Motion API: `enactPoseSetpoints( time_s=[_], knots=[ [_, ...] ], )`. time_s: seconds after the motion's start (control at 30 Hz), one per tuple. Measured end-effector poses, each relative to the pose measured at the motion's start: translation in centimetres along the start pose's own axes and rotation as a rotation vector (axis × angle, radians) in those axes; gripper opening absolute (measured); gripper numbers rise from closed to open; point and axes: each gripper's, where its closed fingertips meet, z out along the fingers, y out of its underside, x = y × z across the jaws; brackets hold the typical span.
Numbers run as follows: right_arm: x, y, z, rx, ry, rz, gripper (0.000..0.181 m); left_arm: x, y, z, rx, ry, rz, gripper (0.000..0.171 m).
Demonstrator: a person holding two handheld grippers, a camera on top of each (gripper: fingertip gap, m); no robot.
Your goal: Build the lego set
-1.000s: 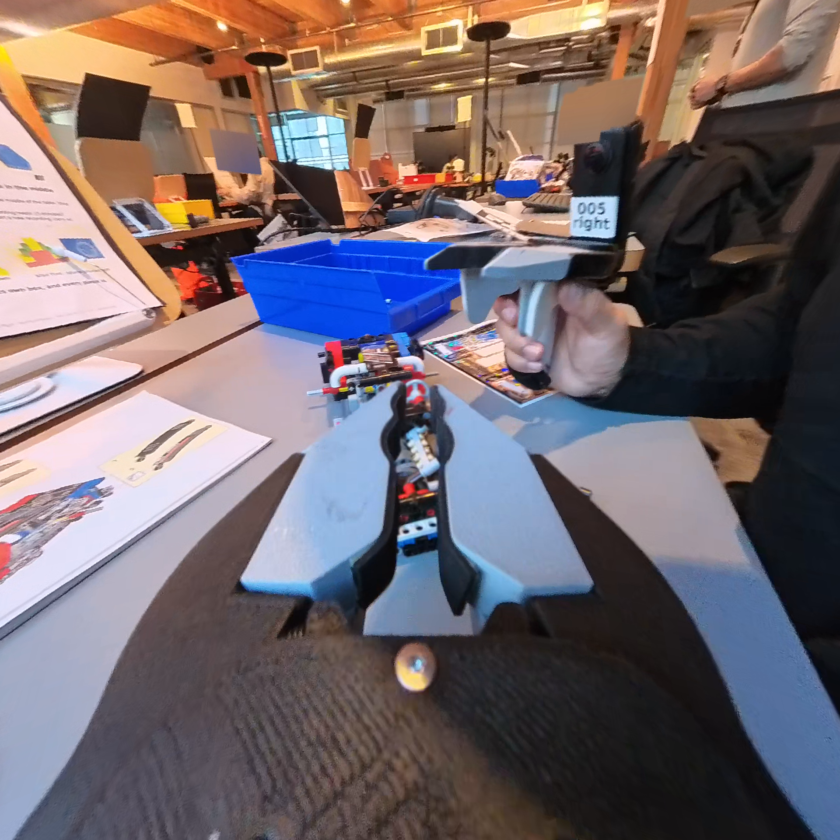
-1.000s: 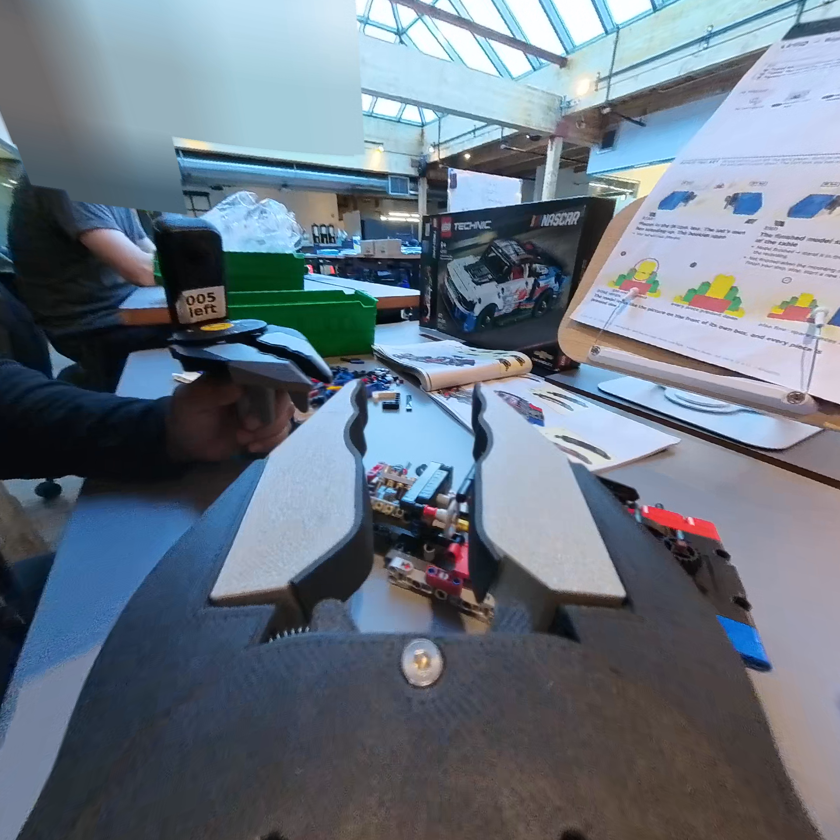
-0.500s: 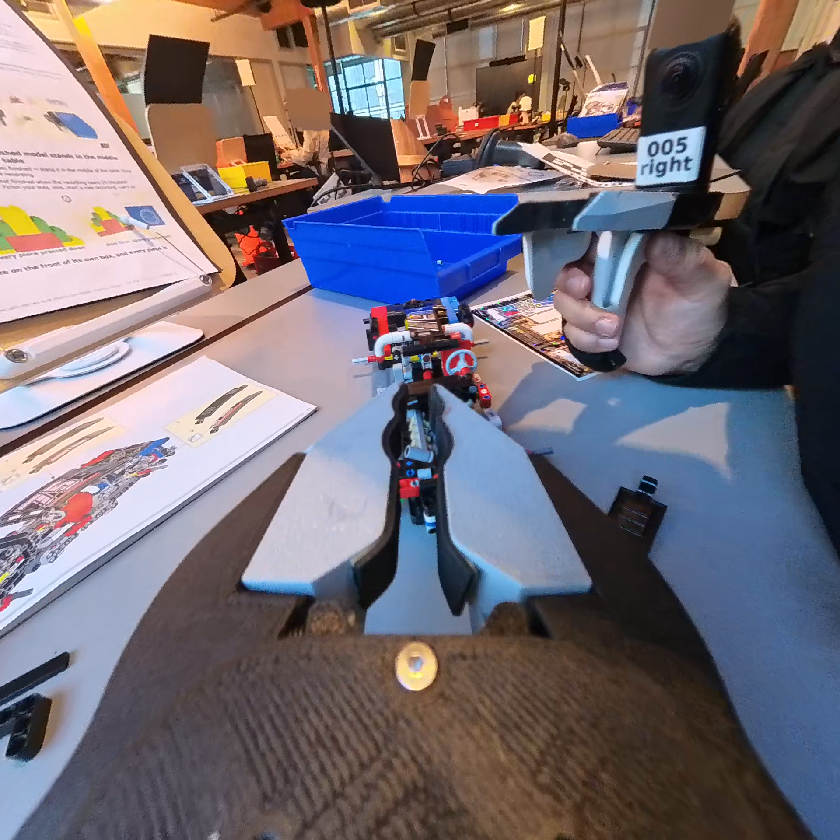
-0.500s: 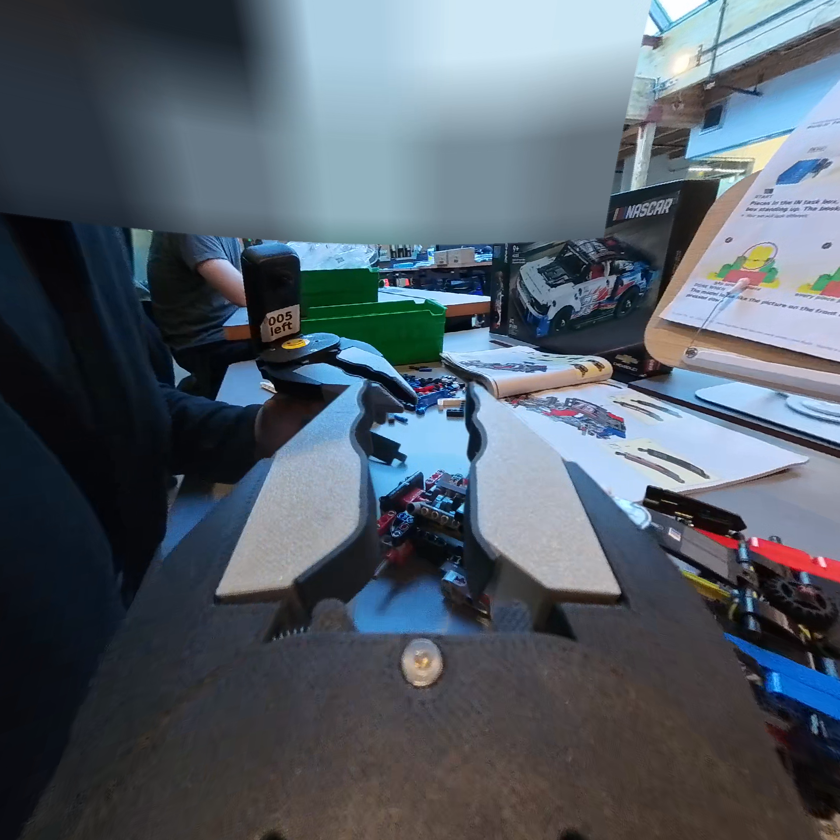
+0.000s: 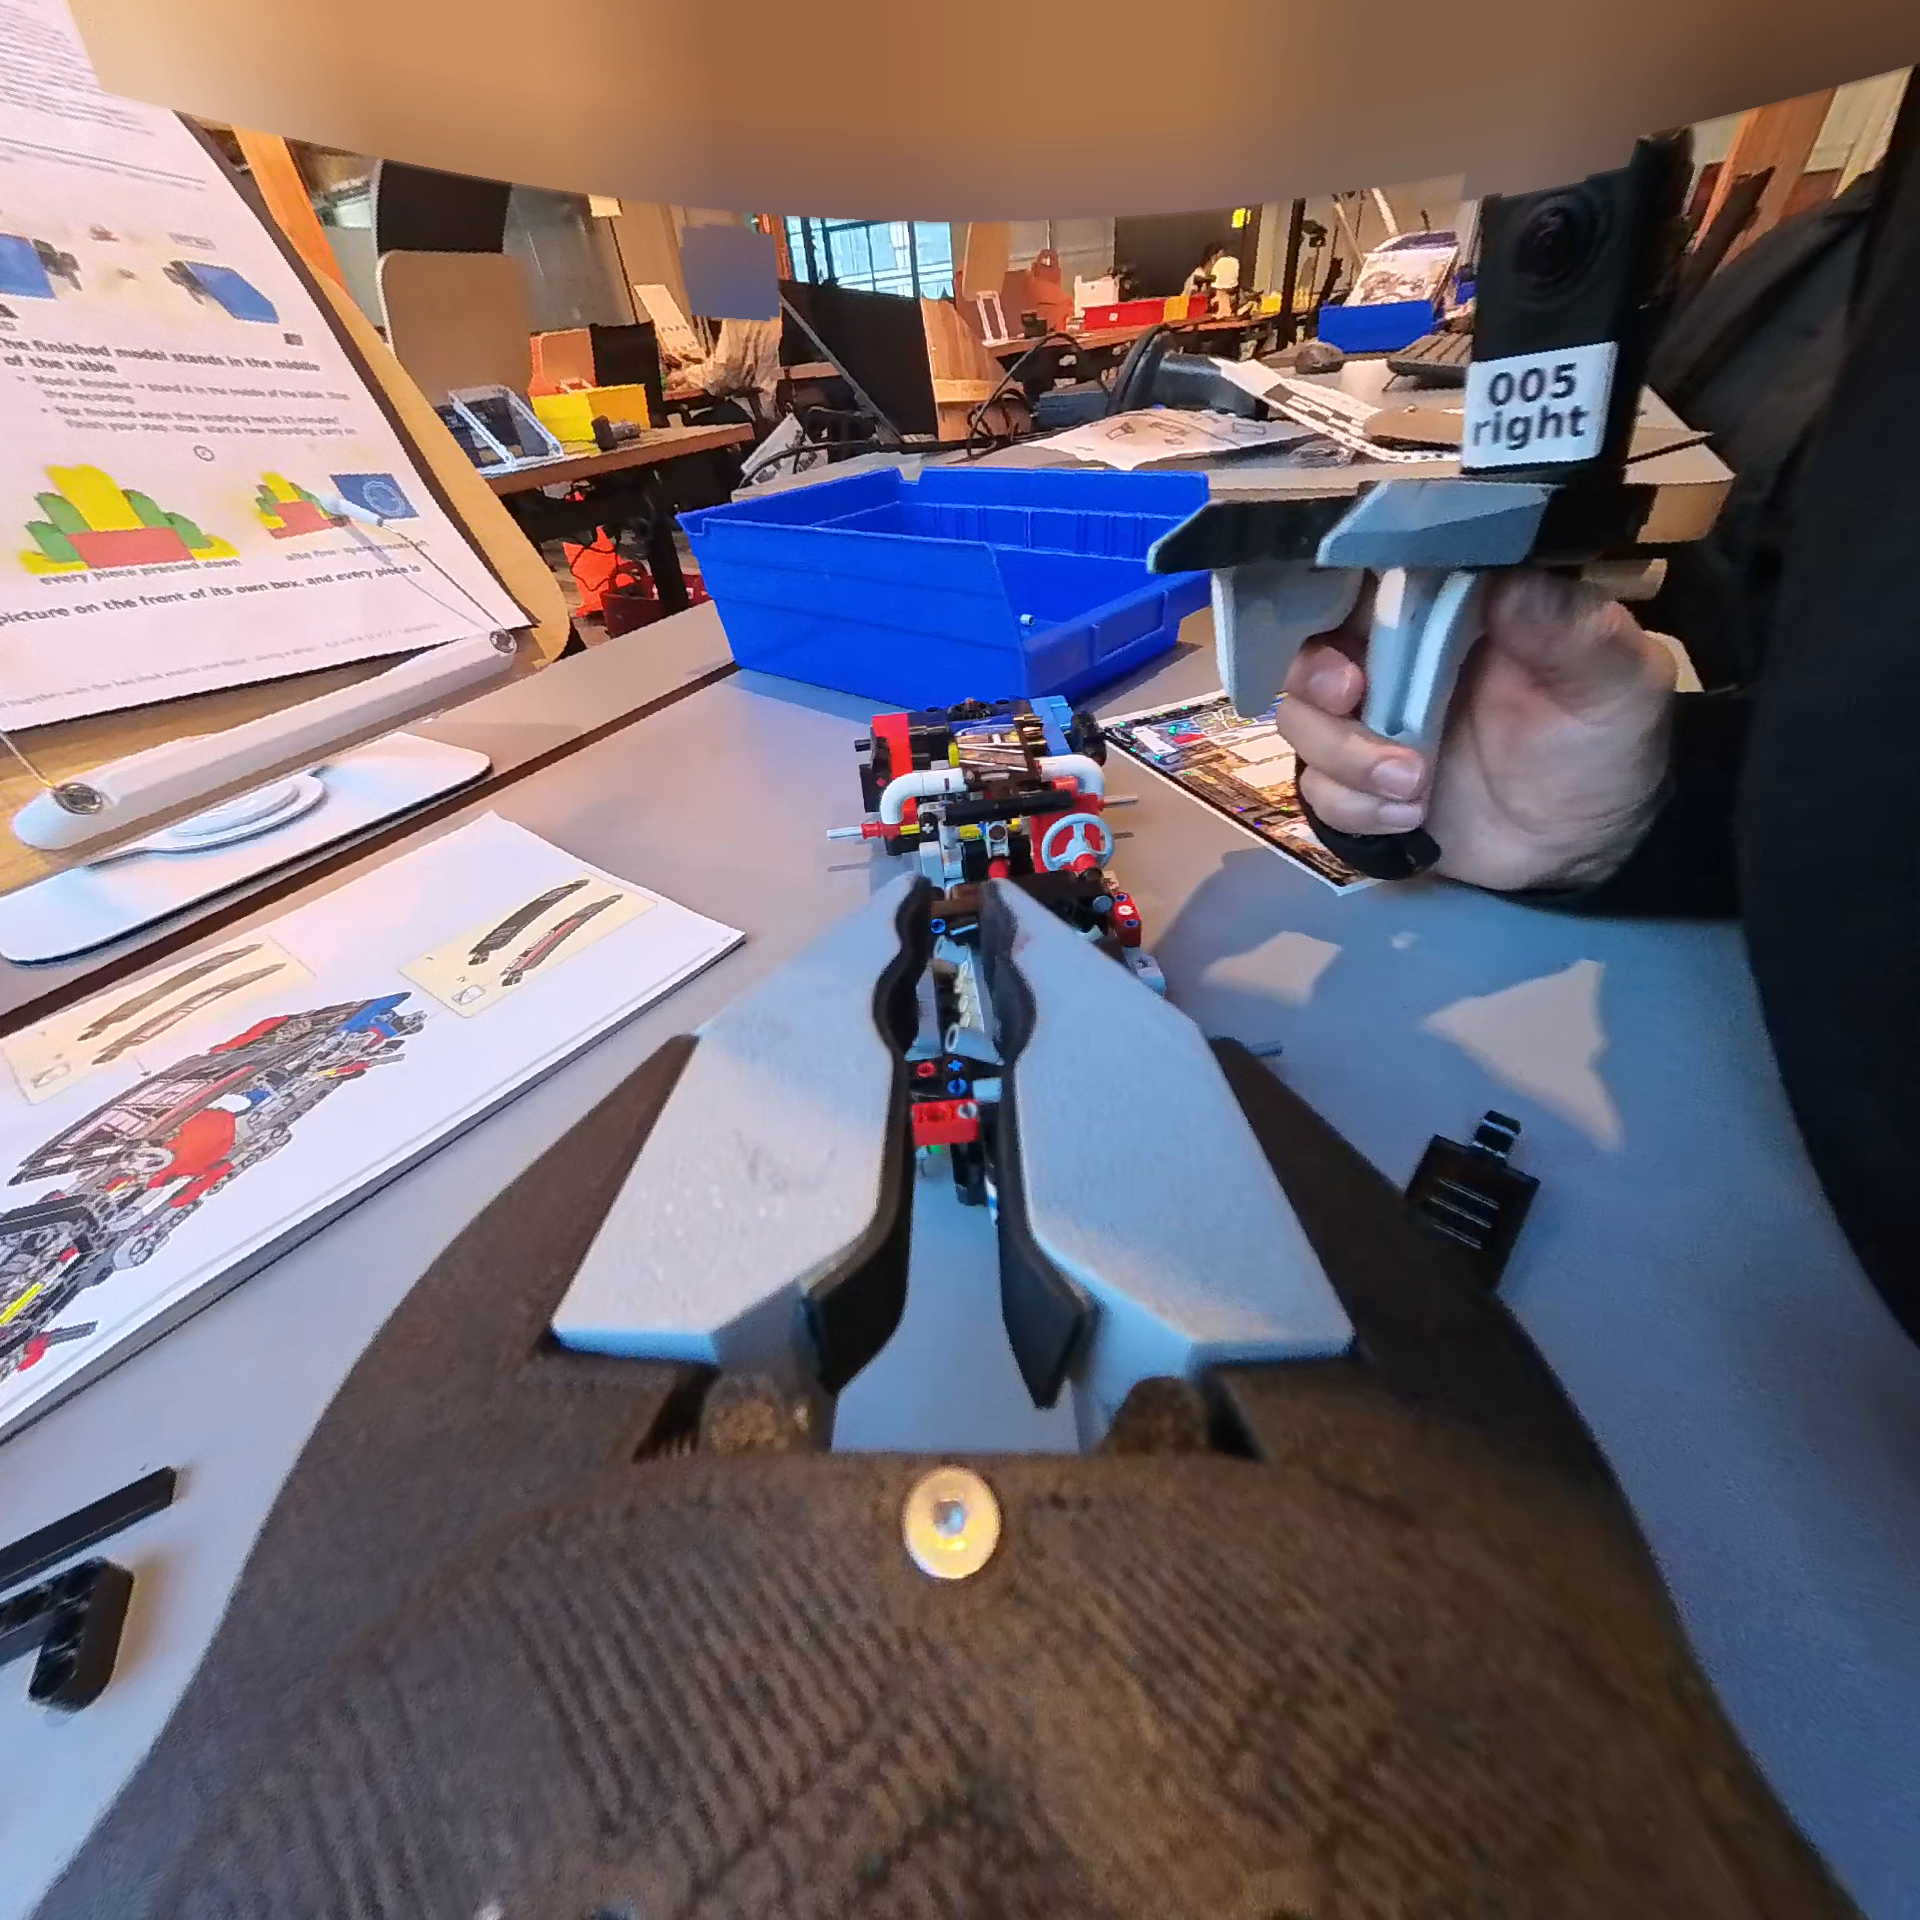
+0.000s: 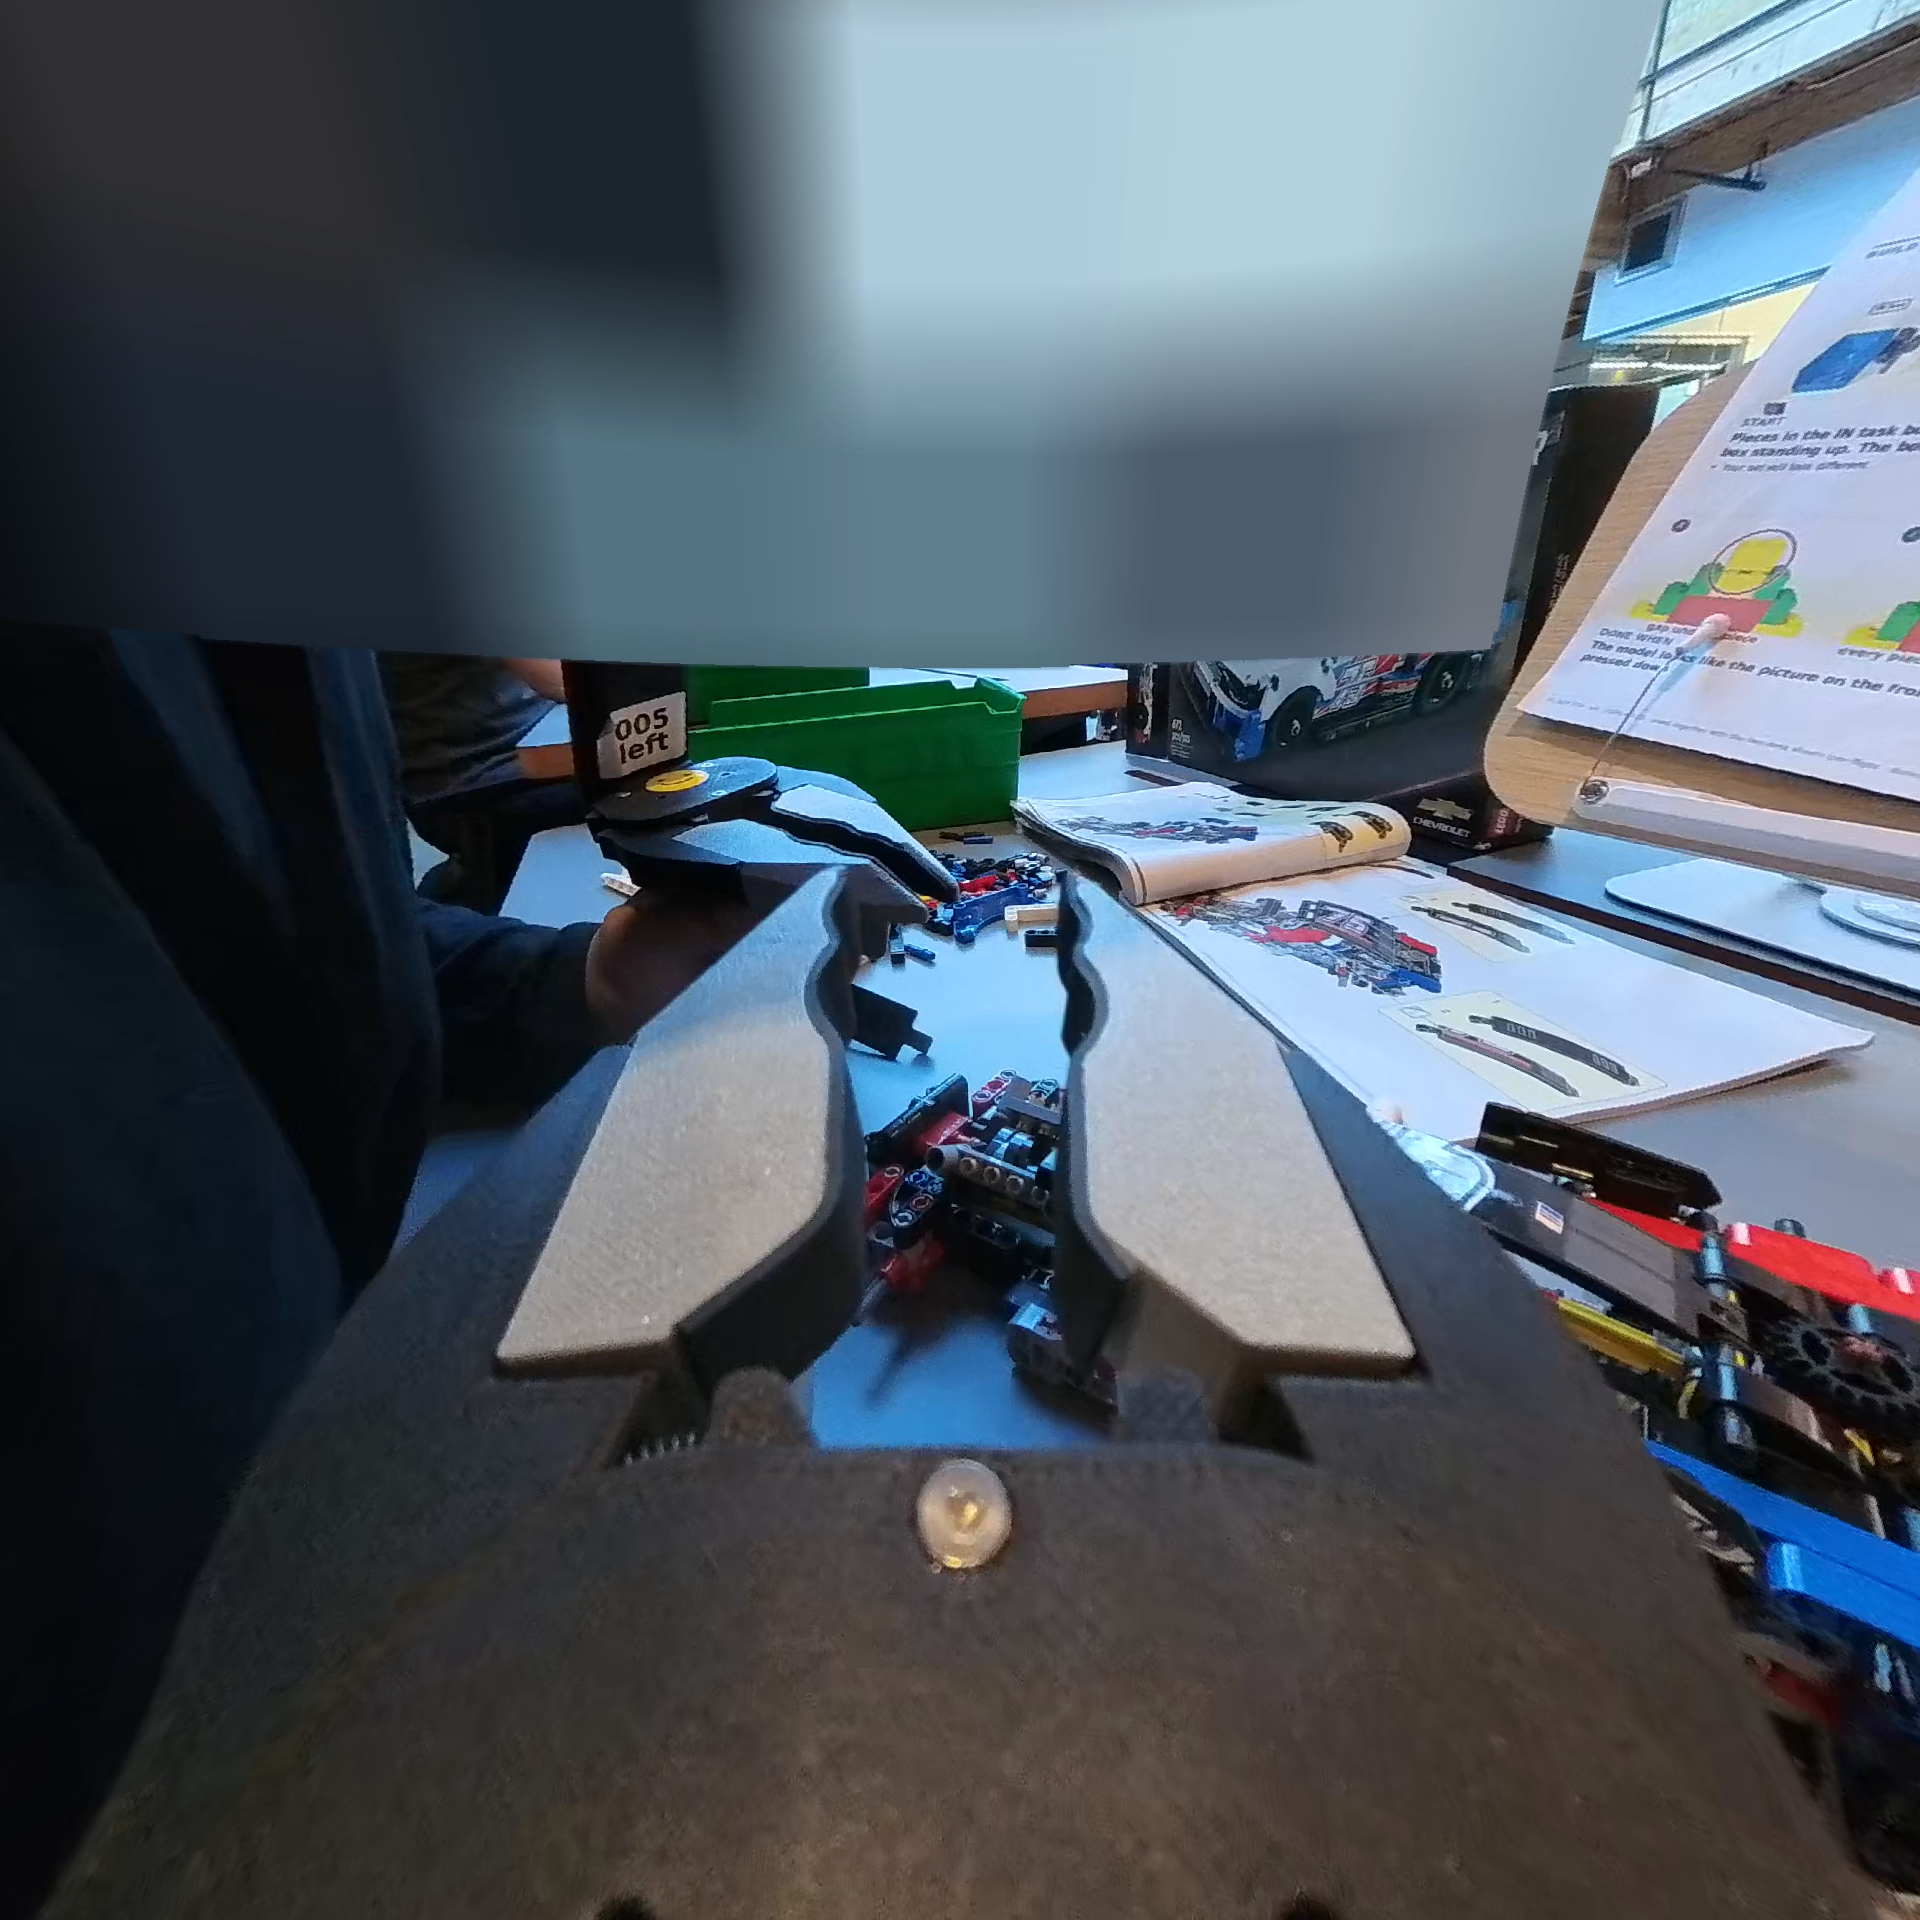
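Grey laminate tabletop (image 5: 1558, 1455) carries a partly built red, black and blue brick vehicle chassis (image 5: 987, 800) near its middle. Left of the chassis lies an open printed instruction booklet (image 5: 343, 997). Beyond it stands a blue plastic bin (image 5: 935, 582). Right of it and nearer lies a black ribbed brick panel (image 5: 1470, 1195). Well left of the chassis and nearest of all lie small black brick beams (image 5: 73, 1621).

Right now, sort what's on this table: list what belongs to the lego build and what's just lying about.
Job: lego chassis, open instruction booklet, loose pieces, black grille piece.
Lying about: blue bin, green bin, sheet stand.
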Motion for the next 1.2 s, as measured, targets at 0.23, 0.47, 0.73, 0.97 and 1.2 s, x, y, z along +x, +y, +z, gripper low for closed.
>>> enactPoseSetpoints(
  time_s=[0.23,0.47,0.73,0.97,1.2],
  knots=[
    [0.7,0.8,0.3,-0.043,0.057,-0.021,0.034,-0.4,-0.1,0.0,0.013,0.002,-0.042,0.006],
    [0.1,2.2,1.2,-0.122,0.036,-0.031,0.037,-1.1,-0.3,-0.4,0.028,-0.037,-0.048,0.007],
    [-1.5,1.9,1.4,-0.105,-0.052,-0.049,0.037,-1.8,-0.2,-0.6,0.010,-0.112,0.004,0.008],
    [-3.6,1.8,1.5,-0.090,-0.198,0.011,0.038,-1.1,0.7,-0.4,-0.061,-0.132,0.054,0.009],
    [-6.1,3.9,2.2,-0.204,-0.309,0.006,0.036,-1.0,1.1,-1.3,-0.090,-0.199,0.052,0.009]
  ],
)
